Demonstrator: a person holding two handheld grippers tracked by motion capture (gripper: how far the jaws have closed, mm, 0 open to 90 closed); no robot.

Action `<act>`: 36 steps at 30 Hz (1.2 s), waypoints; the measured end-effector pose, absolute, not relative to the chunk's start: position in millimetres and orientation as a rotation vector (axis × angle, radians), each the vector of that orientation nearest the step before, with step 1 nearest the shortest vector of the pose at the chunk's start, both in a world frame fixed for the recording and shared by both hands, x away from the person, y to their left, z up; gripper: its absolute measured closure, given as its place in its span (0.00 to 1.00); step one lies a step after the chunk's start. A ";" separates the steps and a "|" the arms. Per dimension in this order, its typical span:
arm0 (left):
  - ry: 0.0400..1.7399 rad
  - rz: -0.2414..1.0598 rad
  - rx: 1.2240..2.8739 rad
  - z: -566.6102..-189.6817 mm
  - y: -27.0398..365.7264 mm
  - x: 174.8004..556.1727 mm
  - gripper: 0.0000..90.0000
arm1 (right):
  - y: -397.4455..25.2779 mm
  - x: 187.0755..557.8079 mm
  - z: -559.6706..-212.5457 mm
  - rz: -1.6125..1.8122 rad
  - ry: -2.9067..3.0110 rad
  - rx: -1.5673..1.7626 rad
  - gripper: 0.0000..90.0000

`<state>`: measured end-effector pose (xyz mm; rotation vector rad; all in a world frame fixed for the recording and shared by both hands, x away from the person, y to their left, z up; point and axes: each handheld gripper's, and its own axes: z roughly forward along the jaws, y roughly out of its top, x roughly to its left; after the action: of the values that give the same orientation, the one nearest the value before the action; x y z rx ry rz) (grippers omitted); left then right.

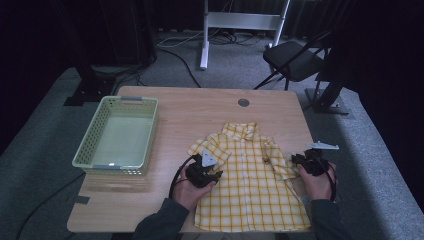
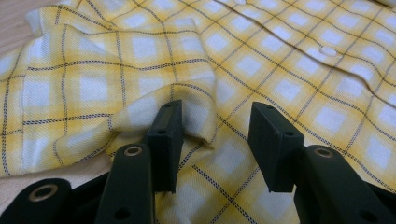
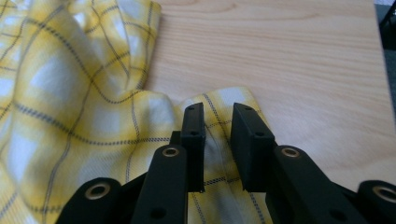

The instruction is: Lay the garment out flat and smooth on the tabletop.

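Observation:
A yellow plaid short-sleeved shirt (image 1: 247, 175) lies flat, buttoned side up, collar at the far end, on the wooden table (image 1: 200, 107). My left gripper (image 1: 205, 167) is at the shirt's left sleeve. In the left gripper view the left gripper (image 2: 217, 119) is open wide, with a raised fold of the sleeve (image 2: 187, 100) between the jaws, against the left one. My right gripper (image 1: 311, 161) is at the right sleeve. In the right gripper view the right gripper (image 3: 217, 116) is open narrowly, astride the sleeve's hem (image 3: 224, 95).
A pale green plastic basket (image 1: 90, 137) stands at the table's left, empty. Bare wood (image 3: 299, 70) stretches right of the shirt to the table edge. A black folding chair (image 1: 295, 60) and a white stand (image 1: 205, 35) are on the floor beyond.

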<state>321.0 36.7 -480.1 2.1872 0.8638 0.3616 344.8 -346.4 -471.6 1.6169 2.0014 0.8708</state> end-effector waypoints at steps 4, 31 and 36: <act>0.864 0.367 2.189 -480.0 36.6 321.1 0.63 | -353.0 337.3 -471.4 0.870 1.987 1.640 0.80; 0.945 0.446 2.178 -479.7 46.1 324.0 0.65 | -365.7 306.1 -469.4 0.871 1.999 1.667 0.73; 0.960 0.452 2.170 -480.0 49.2 325.3 0.65 | -367.7 295.3 -469.7 0.860 2.004 1.664 0.73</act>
<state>325.3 49.2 -480.0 2.1697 0.9601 0.4524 295.3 -367.7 -469.7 1.6641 2.0040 0.8603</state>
